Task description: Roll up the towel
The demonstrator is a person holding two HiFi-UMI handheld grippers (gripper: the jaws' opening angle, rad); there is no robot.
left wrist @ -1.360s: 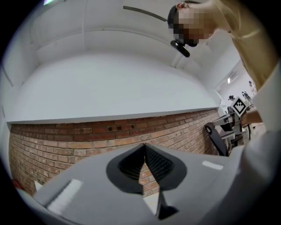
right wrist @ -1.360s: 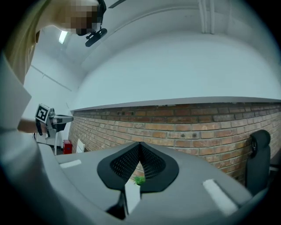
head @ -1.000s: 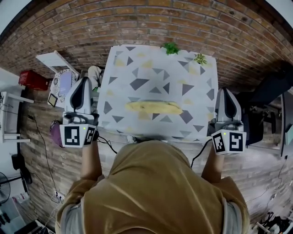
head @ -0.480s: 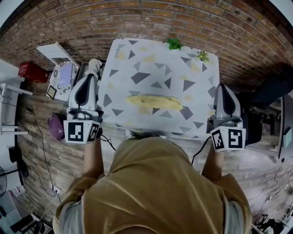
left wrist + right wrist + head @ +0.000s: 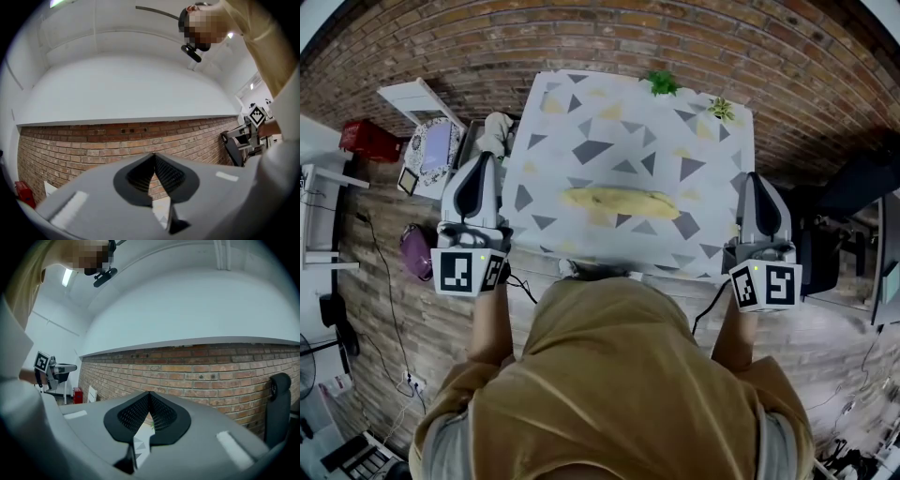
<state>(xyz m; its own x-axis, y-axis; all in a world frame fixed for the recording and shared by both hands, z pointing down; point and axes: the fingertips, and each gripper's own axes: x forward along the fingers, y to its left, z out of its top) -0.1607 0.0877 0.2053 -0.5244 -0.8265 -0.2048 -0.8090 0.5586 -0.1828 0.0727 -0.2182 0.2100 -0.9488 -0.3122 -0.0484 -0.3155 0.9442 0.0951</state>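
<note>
The long, narrow yellow cloth towel (image 5: 620, 201) lies in the middle of the square table (image 5: 581, 122), which is covered in a white cloth printed with grey and yellow triangles. The towel sits at the centre of the head view, with its long axis running left to right across the frame. The left gripper (image 5: 481, 159) hangs at the table's left edge and the right gripper (image 5: 757, 176) at its right edge, both pointing up the frame. The towel therefore lies inward of each, between the two and well apart from both. Neither end looks clearly nearer its gripper. Each gripper view shows the jaws pressed together with nothing between them: the left gripper (image 5: 153, 157) and the right gripper (image 5: 149, 394) both look over the table at the red brick wall (image 5: 93, 140). Only a sliver of patterned cloth shows under the jaw tips, and the towel itself does not appear. Since the towel runs crosswise to both grippers, a rolling move would probably need both to swing inward and down, one to each end. Whether the towel is already partly rolled or only folded flat cannot be told.
</note>
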